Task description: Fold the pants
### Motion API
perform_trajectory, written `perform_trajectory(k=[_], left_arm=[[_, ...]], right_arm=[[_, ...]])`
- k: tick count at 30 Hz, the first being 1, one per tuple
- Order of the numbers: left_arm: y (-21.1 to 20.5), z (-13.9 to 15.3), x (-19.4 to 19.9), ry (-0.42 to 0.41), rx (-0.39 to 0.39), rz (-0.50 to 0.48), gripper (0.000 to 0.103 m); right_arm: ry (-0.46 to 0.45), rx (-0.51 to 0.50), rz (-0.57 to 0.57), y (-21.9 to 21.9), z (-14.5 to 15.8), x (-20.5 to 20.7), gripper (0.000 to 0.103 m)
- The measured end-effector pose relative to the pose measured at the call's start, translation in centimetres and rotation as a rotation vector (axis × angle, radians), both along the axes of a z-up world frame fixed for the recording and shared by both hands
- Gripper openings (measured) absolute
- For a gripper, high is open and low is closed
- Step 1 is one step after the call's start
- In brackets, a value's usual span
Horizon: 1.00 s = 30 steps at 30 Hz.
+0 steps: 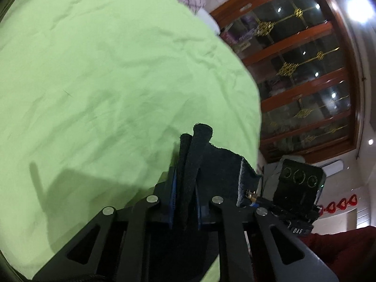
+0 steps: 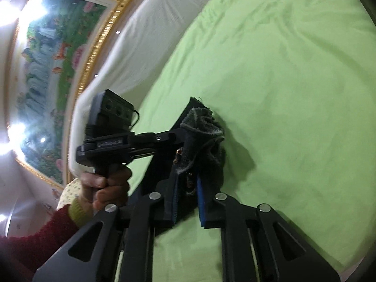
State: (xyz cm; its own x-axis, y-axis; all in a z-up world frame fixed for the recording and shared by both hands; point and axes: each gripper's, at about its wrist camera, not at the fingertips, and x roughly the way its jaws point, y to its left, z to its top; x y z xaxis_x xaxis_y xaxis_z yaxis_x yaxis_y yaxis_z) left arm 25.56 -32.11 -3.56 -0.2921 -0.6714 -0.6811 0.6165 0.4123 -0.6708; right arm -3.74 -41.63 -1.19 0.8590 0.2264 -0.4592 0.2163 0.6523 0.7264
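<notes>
Jaws pinched tight on both grippers, each gripping dark fabric of the pants [image 1: 206,164]: the left gripper [image 1: 185,202] clamps a rolled edge that stands up between its blue pads, while the right gripper [image 2: 188,199] holds a bunched, frayed fold. Both lift the cloth just above the green bed sheet [image 1: 105,70]. A hand [image 2: 105,185] in a red sleeve grips the left gripper's handle at the bed's near edge. Beyond lie a white mattress edge [image 2: 145,35], a gilt-framed painting [image 2: 51,70] and a wooden cabinet [image 1: 305,82].
</notes>
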Motion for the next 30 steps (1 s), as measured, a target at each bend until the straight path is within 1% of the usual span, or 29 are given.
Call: perform_trajectory(k=[3,7,10,13,15,19,23,25,27,30], left_arm=[[1.6,2.0,-0.4,0.0,-0.066,0.034,0.011],[5.1,5.5,-1.2,-0.045,-0.126,0.079,0.011],[8.6,8.3,-1.9,-0.08,-0.176,0.123,0.011],[12.5,10.4,-3.0,-0.113,-0.209,0.166,0.011],[14.7,10.8,-3.7,-0.125,-0.215,0.189,0.011],[18.6,10.4,-5.0,-0.147,-0.22,0.254,0.012],[22.7,8.4,-5.1,-0.104,-0.228,0.356,0.012],[24.0,7.3,-5.1,-0.082,-0.232,0.396,0.011],[25.4,6.0,-5.3,-0.07,-0.225,0.436,0.009],[26.8,4.3,-5.4,-0.051,-0.211,0.491,0.009]], right_arm=[[-0.061,0.005,0.066,1.1,1.6,0.3,0.014],[-0.124,-0.034,0.192,3.7,4.3,1.6,0.014],[-0.167,-0.051,0.306,5.9,5.9,2.9,0.014],[-0.181,-0.034,0.428,8.3,6.4,4.5,0.014],[-0.173,-0.024,0.51,10.0,6.2,5.6,0.014],[-0.129,-0.029,0.62,12.9,4.9,7.5,0.014],[-0.076,-0.044,0.678,15.1,3.3,9.4,0.014],[-0.045,-0.056,0.699,16.2,2.4,10.3,0.014],[-0.015,-0.065,0.716,17.3,1.7,11.3,0.014],[0.038,-0.072,0.73,18.5,0.5,12.6,0.014]])
